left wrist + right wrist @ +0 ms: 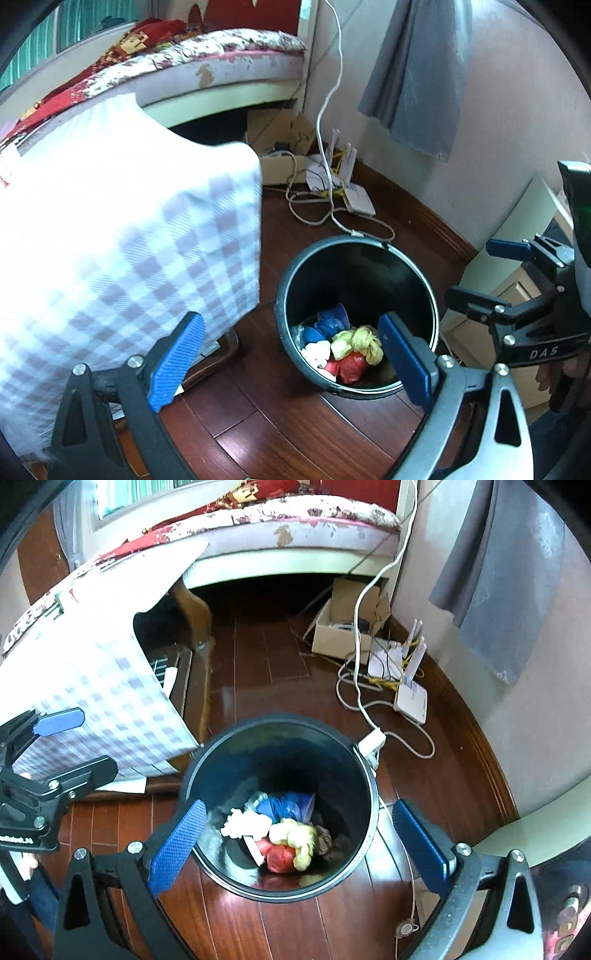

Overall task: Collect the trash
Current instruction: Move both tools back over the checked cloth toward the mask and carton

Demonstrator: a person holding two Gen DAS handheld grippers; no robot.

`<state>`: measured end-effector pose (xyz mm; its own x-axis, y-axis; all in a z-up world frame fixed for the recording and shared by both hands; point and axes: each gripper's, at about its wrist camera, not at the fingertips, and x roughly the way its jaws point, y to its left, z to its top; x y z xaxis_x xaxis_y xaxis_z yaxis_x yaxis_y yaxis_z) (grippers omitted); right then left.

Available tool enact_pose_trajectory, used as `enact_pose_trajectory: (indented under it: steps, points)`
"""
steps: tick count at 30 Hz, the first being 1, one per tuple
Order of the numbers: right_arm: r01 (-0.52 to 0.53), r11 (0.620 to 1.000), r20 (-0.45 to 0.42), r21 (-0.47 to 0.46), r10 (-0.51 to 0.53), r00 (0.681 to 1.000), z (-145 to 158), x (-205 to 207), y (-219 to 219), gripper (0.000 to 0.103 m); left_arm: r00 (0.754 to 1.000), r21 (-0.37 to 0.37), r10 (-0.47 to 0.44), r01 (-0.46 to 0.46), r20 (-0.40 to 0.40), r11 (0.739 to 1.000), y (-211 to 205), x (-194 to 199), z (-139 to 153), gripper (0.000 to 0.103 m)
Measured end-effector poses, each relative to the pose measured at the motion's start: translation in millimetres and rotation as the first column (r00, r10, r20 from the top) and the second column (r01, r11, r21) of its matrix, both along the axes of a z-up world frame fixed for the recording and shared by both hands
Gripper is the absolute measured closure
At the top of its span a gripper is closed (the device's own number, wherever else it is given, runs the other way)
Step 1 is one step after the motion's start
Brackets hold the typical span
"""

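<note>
Right gripper [299, 843]: jaws spread to full width, nothing between the blue ribbed pads, no contact with anything. It hangs above the trash bin [229, 738], its pads framing the bin mouth in the right wrist view.

Left gripper [291, 358]: jaws likewise spread wide and empty. One pad appears in front of the checked cloth [122, 229], the other in front of the bin's near rim; contact with either cannot be told.

Trash: crumpled wads lie at the bottom of the bin, namely a blue wad [275, 806], a white wad [243, 823], a yellow-green wad [295, 836] and a red wad [279, 858], bunched and touching one another.

Edges and room: the bin is round, dark and smooth-walled with a thin rim, standing on glossy reddish wood plank floor [258, 672]. The draped cloth's corner hangs just beside the bin rim on one side; a white power plug [371, 744] and its cable touch the rim on the other. Open floor lies beyond the bin toward the bed [295, 528]. White routers [410, 698] and a cardboard box [343, 627] sit near the wall, apart from the bin. A grey cloth [506, 576] hangs on the wall.
</note>
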<state>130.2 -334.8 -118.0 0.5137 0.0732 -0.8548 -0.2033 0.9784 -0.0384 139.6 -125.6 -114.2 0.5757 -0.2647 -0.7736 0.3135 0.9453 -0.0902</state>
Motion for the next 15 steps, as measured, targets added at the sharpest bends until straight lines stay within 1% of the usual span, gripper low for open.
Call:
enact_pose_trajectory:
  steps: [8, 12, 15]
  points:
    - [0.015, 0.998, 0.072, 0.065, -0.02, 0.997, 33.8, 1.7, 21.4, 0.001, 0.995, -0.03, 0.064, -0.062, 0.076, 0.998, 37.1, -11.2, 36.8, 0.007]
    - [0.002, 0.996, 0.118, 0.088, -0.012, 0.993, 50.0, 2.3, 38.2, 0.001, 0.989, -0.043, 0.11, -0.106, 0.102, 0.993, 59.4, -15.3, 50.6, 0.007]
    - [-0.03, 0.995, 0.146, 0.098, 0.015, 0.989, 58.9, 4.5, 55.2, 0.001, 0.982, -0.049, 0.149, -0.144, 0.12, 0.988, 77.9, -19.2, 57.7, 0.007]
